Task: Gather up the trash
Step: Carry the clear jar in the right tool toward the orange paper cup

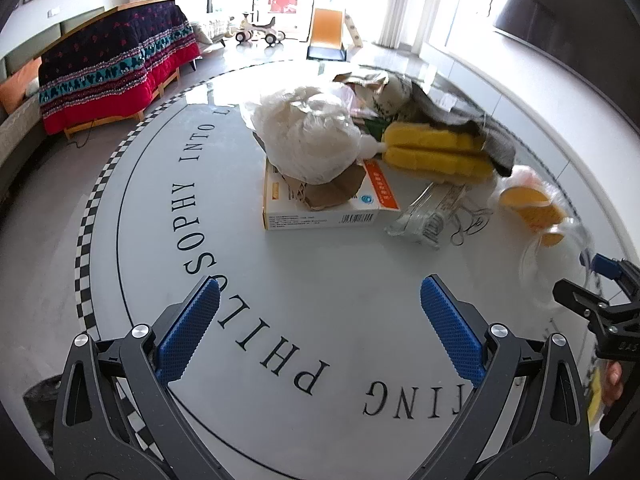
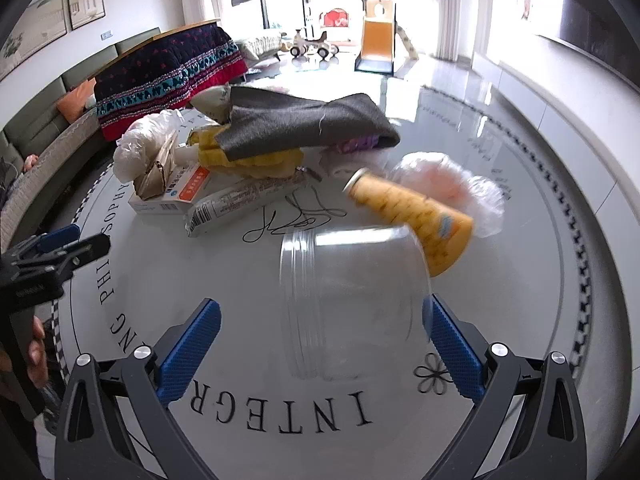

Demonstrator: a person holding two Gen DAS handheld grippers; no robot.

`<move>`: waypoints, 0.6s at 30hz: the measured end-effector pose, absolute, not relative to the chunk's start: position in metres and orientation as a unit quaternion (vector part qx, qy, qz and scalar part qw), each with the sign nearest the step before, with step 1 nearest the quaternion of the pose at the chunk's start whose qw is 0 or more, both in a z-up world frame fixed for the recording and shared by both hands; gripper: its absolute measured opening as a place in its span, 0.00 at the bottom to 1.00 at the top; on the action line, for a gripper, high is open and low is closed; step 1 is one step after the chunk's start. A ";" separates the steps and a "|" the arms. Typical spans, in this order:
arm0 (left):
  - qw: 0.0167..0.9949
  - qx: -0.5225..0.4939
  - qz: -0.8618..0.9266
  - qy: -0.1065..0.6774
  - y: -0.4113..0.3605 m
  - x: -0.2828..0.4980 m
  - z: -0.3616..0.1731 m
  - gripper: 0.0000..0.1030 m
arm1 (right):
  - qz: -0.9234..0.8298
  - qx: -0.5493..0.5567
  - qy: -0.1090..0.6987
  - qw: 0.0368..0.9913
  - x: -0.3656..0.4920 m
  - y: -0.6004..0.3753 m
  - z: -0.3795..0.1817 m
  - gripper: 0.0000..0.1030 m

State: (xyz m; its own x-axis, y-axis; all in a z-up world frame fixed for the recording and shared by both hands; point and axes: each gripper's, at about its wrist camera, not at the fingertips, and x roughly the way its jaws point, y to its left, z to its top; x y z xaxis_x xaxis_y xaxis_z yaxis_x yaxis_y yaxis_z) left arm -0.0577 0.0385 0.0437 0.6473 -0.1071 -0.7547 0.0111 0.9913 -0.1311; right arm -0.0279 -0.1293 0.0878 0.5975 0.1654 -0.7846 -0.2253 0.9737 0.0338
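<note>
A pile of trash lies on the round white table (image 1: 280, 280): a white plastic bag (image 1: 308, 136) on a flat carton (image 1: 324, 216), a yellow brush (image 1: 436, 152) under a grey cloth (image 1: 492, 136), and a clear wrapper (image 1: 432, 216). My left gripper (image 1: 320, 320) hovers open over bare tabletop, short of the carton. In the right wrist view a clear plastic jar (image 2: 352, 300) lies on its side between the fingers of my open right gripper (image 2: 320, 344), close to the right finger (image 2: 452, 352). A yellow canister (image 2: 416, 220) leans on the jar, beside a crumpled clear bag (image 2: 460, 184).
A loose black thread (image 2: 292, 216) lies on the table (image 2: 520, 280) past the jar. The left gripper (image 2: 48, 256) and a hand (image 2: 36, 348) show at the left edge. A sofa with a dark red quilt (image 1: 116, 68) and toys (image 1: 256, 32) stand beyond.
</note>
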 end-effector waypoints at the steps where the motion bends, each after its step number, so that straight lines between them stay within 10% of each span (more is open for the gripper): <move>1: 0.906 -0.060 -0.037 0.418 0.039 -0.060 0.045 0.94 | 0.112 -0.034 0.432 0.894 -0.030 -0.130 0.090 0.98; 15: 0.904 -0.050 -0.067 0.419 0.026 -0.075 0.045 0.94 | 0.129 -0.042 0.455 0.880 -0.056 -0.163 0.080 0.97; 18: 0.903 -0.044 -0.069 0.422 0.021 -0.076 0.044 0.94 | 0.138 -0.036 0.477 0.867 -0.062 -0.172 0.069 0.63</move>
State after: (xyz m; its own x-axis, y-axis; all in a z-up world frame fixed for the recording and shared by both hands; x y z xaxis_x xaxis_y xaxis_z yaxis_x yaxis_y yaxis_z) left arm -0.0761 0.0211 0.0445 0.6346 -0.1616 -0.7558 0.0867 0.9866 -0.1381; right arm -0.0619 -0.1721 0.0687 0.5071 0.2047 -0.8372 -0.2738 0.9593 0.0687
